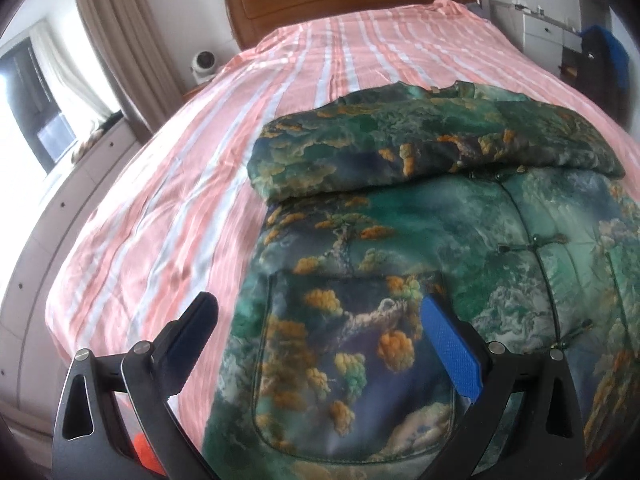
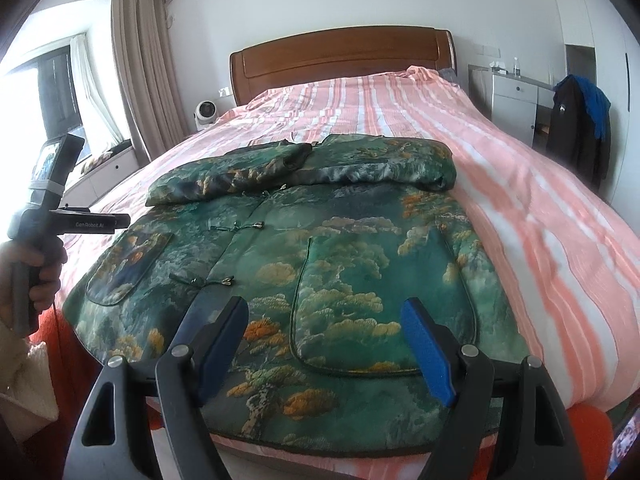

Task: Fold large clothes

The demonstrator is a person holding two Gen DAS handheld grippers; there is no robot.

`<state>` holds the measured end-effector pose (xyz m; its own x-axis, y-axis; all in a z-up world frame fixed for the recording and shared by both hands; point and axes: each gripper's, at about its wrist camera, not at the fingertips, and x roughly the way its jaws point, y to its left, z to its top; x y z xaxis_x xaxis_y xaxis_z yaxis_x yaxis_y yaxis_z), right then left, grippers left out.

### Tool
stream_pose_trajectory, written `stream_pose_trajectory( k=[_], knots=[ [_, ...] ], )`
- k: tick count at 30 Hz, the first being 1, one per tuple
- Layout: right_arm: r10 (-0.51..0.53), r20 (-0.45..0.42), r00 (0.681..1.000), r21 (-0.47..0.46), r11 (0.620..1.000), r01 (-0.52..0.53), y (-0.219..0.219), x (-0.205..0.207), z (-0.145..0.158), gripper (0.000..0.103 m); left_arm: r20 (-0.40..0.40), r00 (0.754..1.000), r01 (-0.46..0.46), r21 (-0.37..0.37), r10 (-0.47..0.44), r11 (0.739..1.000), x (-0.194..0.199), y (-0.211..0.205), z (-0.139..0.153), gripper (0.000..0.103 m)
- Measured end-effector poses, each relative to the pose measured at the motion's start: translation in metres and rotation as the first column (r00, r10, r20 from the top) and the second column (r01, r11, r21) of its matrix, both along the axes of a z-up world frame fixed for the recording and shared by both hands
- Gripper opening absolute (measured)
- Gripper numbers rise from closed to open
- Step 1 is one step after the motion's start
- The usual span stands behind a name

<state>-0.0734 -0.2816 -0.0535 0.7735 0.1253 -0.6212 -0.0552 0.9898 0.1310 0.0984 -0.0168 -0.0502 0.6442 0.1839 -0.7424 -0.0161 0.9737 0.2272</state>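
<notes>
A large green padded jacket (image 2: pixel 320 240) with a cloud and pine print lies flat, front up, on the bed; it also shows in the left wrist view (image 1: pixel 420 240). Both sleeves are folded across its chest (image 2: pixel 304 168). My left gripper (image 1: pixel 320 332) is open and empty, hovering over the jacket's left hem and pocket (image 1: pixel 352 360). My right gripper (image 2: pixel 326 336) is open and empty above the right pocket (image 2: pixel 380 300) near the hem. The left gripper's handle (image 2: pixel 40 216), held in a hand, shows at the left of the right wrist view.
The bed has a pink and white striped sheet (image 2: pixel 520 200) and a wooden headboard (image 2: pixel 340 56). A small white fan (image 2: pixel 206 114) stands to the left of the headboard. Curtains and a window bench (image 1: pixel 80 152) are left, and a white cabinet and hanging dark clothes (image 2: pixel 576 128) right.
</notes>
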Motion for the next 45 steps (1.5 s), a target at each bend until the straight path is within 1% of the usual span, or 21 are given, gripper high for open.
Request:
stream_pose_trajectory(
  k=[3, 6, 9, 12, 14, 18, 23, 26, 29, 30, 31, 34, 35, 37, 39, 40, 41, 42, 43, 44, 45],
  knots=[
    [-0.004, 0.001, 1.000, -0.014, 1.000, 0.004, 0.001, -0.003, -0.001, 0.078, -0.001, 1.000, 0.006, -0.011, -0.006, 1.000, -0.006, -0.001, -0.007, 0.101],
    [-0.023, -0.007, 1.000, -0.035, 0.999, 0.023, 0.000, -0.002, -0.005, 0.078, -0.015, 1.000, 0.005, -0.042, -0.006, 0.999, -0.012, 0.000, -0.025, 0.101],
    [-0.073, -0.018, 0.997, -0.063, 0.995, 0.072, -0.004, 0.001, -0.009, 0.089, -0.044, 0.999, 0.000, -0.079, -0.004, 0.997, -0.016, 0.003, -0.047, 0.101],
    [-0.114, -0.012, 0.993, -0.061, 0.992, 0.114, -0.015, -0.001, -0.011, 0.090, -0.076, 0.997, -0.018, -0.121, 0.008, 0.993, -0.017, 0.009, -0.063, 0.102],
    [-0.141, -0.013, 0.990, -0.055, 0.989, 0.140, -0.025, -0.003, -0.016, 0.090, -0.068, 0.998, -0.026, -0.138, 0.017, 0.990, -0.017, 0.011, -0.065, 0.102],
    [-0.188, -0.025, 0.982, -0.046, 0.981, 0.187, -0.043, -0.003, -0.024, 0.090, -0.064, 0.998, -0.035, -0.136, 0.026, 0.990, -0.016, 0.009, -0.072, 0.103],
    [-0.267, -0.050, 0.962, 0.016, 0.963, 0.269, -0.070, 0.000, -0.032, 0.090, -0.020, 0.999, -0.039, -0.129, 0.037, 0.991, -0.022, 0.005, -0.077, 0.103],
    [-0.303, -0.052, 0.952, 0.026, 0.952, 0.305, -0.085, 0.005, -0.028, 0.090, -0.030, 0.999, -0.027, -0.123, 0.024, 0.992, -0.025, 0.005, -0.079, 0.103],
    [-0.388, -0.005, 0.922, -0.073, 0.919, 0.386, -0.112, 0.026, -0.011, 0.093, -0.034, 0.999, -0.011, -0.120, 0.006, 0.993, -0.026, 0.004, -0.079, 0.103],
    [-0.416, -0.006, 0.909, -0.103, 0.905, 0.413, -0.124, 0.037, -0.006, 0.101, -0.029, 1.000, -0.002, -0.111, -0.001, 0.994, -0.027, 0.003, -0.080, 0.103],
    [-0.456, -0.023, 0.889, -0.155, 0.881, 0.448, -0.146, 0.057, -0.003, 0.102, -0.024, 1.000, 0.003, -0.102, -0.005, 0.995, -0.028, 0.002, -0.079, 0.103],
    [-0.534, -0.022, 0.845, -0.250, 0.821, 0.513, -0.195, 0.093, -0.006, 0.102, -0.001, 1.000, 0.017, -0.070, -0.017, 0.997, -0.031, -0.001, -0.079, 0.103],
    [-0.564, -0.022, 0.825, -0.264, 0.799, 0.540, -0.214, 0.107, -0.009, 0.102, 0.002, 1.000, 0.018, -0.064, -0.018, 0.998, -0.031, -0.001, -0.079, 0.103],
    [-0.598, -0.037, 0.801, -0.287, 0.774, 0.564, -0.242, 0.128, -0.019, 0.102, 0.004, 1.000, 0.016, -0.061, -0.016, 0.998, -0.031, -0.003, -0.080, 0.103],
    [-0.632, -0.068, 0.772, -0.353, 0.739, 0.574, -0.266, 0.151, -0.044, 0.102, 0.005, 1.000, 0.012, -0.062, -0.011, 0.998, -0.032, -0.004, -0.081, 0.103],
    [-0.646, -0.122, 0.753, -0.392, 0.729, 0.562, -0.274, 0.161, -0.063, 0.103, 0.006, 1.000, 0.011, -0.063, -0.011, 0.998, -0.032, -0.004, -0.081, 0.103],
    [-0.633, -0.221, 0.742, -0.385, 0.756, 0.529, -0.284, 0.171, -0.089, 0.103, 0.007, 1.000, 0.011, -0.062, -0.010, 0.998, -0.032, -0.004, -0.081, 0.103],
    [-0.627, -0.214, 0.749, -0.319, 0.770, 0.553, -0.291, 0.168, -0.095, 0.103, 0.009, 1.000, 0.010, -0.061, -0.010, 0.998, -0.032, -0.004, -0.081, 0.103],
    [-0.620, -0.187, 0.762, -0.264, 0.779, 0.569, -0.295, 0.160, -0.091, 0.103, 0.011, 1.000, 0.009, -0.058, -0.009, 0.998, -0.033, -0.005, -0.081, 0.103],
    [-0.621, -0.185, 0.761, -0.243, 0.780, 0.577, -0.298, 0.158, -0.090, 0.103, 0.014, 1.000, 0.007, -0.056, -0.006, 0.998, -0.033, -0.005, -0.081, 0.103],
    [-0.621, -0.189, 0.761, -0.247, 0.780, 0.575, -0.299, 0.158, -0.091, 0.103, 0.017, 1.000, 0.003, -0.055, -0.002, 0.999, -0.034, -0.006, -0.082, 0.103]
  ],
)
